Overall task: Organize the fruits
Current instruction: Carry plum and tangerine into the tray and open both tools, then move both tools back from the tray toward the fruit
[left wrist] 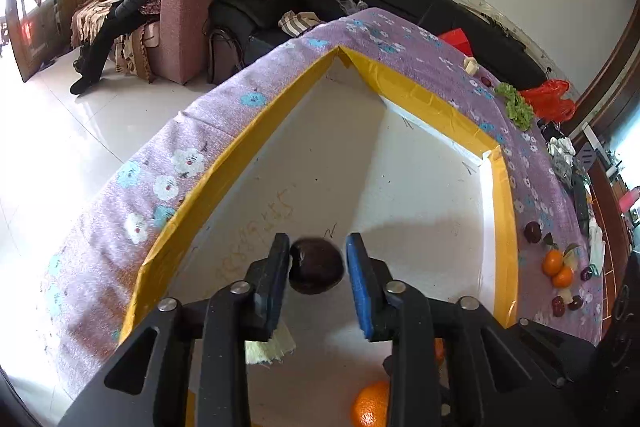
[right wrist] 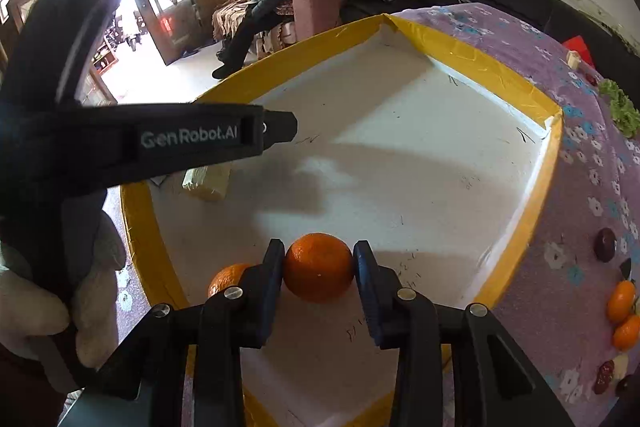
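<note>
My left gripper [left wrist: 318,259] stands with its jaws parted around a dark round fruit [left wrist: 316,265], the left pad touching and the blue right pad clear of it, so the fruit seems to rest on the white tray [left wrist: 420,187] rather than hang in a grip. My right gripper [right wrist: 319,267] pinches an orange [right wrist: 319,267] low over the tray's near edge, beside a second orange [right wrist: 228,277]. More fruits [right wrist: 622,311] wait on the purple cloth [right wrist: 560,267] beyond the tray's right yellow rim.
</note>
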Tool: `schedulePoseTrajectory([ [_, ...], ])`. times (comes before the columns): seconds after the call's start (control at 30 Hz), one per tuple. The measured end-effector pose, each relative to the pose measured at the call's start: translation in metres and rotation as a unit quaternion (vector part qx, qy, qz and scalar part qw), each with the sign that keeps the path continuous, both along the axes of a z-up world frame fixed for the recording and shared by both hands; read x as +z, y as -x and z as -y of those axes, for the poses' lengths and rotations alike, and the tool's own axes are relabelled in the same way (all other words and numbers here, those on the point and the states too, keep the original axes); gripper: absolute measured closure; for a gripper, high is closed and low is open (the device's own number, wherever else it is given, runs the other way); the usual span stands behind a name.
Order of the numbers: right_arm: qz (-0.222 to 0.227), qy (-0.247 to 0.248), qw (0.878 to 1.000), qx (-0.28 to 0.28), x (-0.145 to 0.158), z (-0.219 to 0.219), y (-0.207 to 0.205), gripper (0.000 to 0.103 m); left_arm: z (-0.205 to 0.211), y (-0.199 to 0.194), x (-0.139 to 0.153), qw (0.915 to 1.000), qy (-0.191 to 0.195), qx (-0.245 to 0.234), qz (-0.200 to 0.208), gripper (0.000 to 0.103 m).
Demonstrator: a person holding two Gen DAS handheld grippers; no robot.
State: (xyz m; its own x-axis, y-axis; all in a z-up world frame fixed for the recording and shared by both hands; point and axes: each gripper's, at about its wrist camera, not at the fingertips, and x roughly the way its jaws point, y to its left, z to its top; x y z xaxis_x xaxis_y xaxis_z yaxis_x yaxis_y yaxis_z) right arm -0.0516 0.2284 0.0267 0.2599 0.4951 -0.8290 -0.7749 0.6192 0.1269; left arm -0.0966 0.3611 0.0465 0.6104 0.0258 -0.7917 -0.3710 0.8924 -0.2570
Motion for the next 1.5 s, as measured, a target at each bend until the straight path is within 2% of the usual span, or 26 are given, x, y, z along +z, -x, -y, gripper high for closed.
schedulePoseTrajectory([
  [0.03, 0.0, 0.0, 1.0, 0.003, 0.001, 0.0, 0.001, 0.062, 0.0, 0.004, 0.004, 1.0, -0.002, 0.002, 0.005, 0.054],
  [0.13, 0.002, -0.01, 1.0, 0.005, 0.006, 0.004, 0.003, 0.057, -0.002, 0.022, 0.021, 0.9991, -0.007, 0.029, 0.029, 0.036],
  [0.17, 0.007, -0.015, 1.0, 0.006, 0.011, 0.008, 0.004, 0.054, -0.003, 0.028, 0.028, 0.9984, -0.008, 0.042, 0.036, 0.032],
  [0.23, 0.019, -0.024, 1.0, 0.005, 0.018, 0.015, 0.008, 0.052, -0.003, 0.038, 0.038, 0.9968, -0.011, 0.062, 0.048, 0.019],
  [0.3, 0.025, -0.035, 0.999, 0.001, 0.025, 0.023, 0.007, 0.048, -0.001, 0.054, 0.049, 0.9945, -0.001, 0.075, 0.073, 0.014],
  [0.5, 0.029, -0.069, 0.997, -0.034, 0.041, 0.06, 0.003, 0.042, 0.016, 0.093, 0.069, 0.9829, 0.062, 0.082, 0.153, 0.014],
  [0.63, 0.043, -0.079, 0.994, -0.063, 0.049, 0.085, -0.003, 0.04, 0.032, 0.096, 0.073, 0.9862, 0.058, 0.072, 0.137, 0.014],
  [0.73, 0.064, -0.088, 0.99, -0.091, 0.055, 0.108, -0.003, 0.034, 0.043, 0.104, 0.076, 0.9845, 0.039, 0.087, 0.147, 0.014],
  [0.8, 0.083, -0.089, 0.986, -0.111, 0.06, 0.123, -0.001, 0.026, 0.05, 0.107, 0.078, 0.985, 0.033, 0.087, 0.145, 0.014],
  [0.9, 0.105, -0.083, 0.983, -0.128, 0.064, 0.143, 0.001, 0.01, 0.059, 0.102, 0.072, 0.9869, 0.061, 0.067, 0.133, 0.014],
  [1.0, 0.117, -0.077, 0.98, -0.143, 0.067, 0.165, 0.002, 0.01, 0.076, 0.093, 0.063, 0.9901, 0.074, 0.047, 0.109, 0.014],
  [1.1, 0.118, -0.075, 0.975, -0.173, 0.07, 0.196, -0.005, 0.01, 0.097, 0.083, 0.052, 0.9861, 0.127, -0.006, 0.107, 0.014],
  [1.17, 0.126, -0.072, 0.968, -0.203, 0.073, 0.22, -0.009, 0.01, 0.113, 0.078, 0.049, 0.9845, 0.137, -0.031, 0.105, 0.014],
  [1.37, 0.153, -0.069, 0.943, -0.288, 0.087, 0.3, -0.016, 0.01, 0.157, 0.061, 0.051, 0.9875, 0.099, -0.069, 0.102, 0.014],
  [1.5, 0.128, -0.087, 0.928, -0.338, 0.083, 0.345, -0.026, 0.01, 0.169, 0.055, 0.048, 0.9864, 0.101, -0.081, 0.102, 0.014],
])
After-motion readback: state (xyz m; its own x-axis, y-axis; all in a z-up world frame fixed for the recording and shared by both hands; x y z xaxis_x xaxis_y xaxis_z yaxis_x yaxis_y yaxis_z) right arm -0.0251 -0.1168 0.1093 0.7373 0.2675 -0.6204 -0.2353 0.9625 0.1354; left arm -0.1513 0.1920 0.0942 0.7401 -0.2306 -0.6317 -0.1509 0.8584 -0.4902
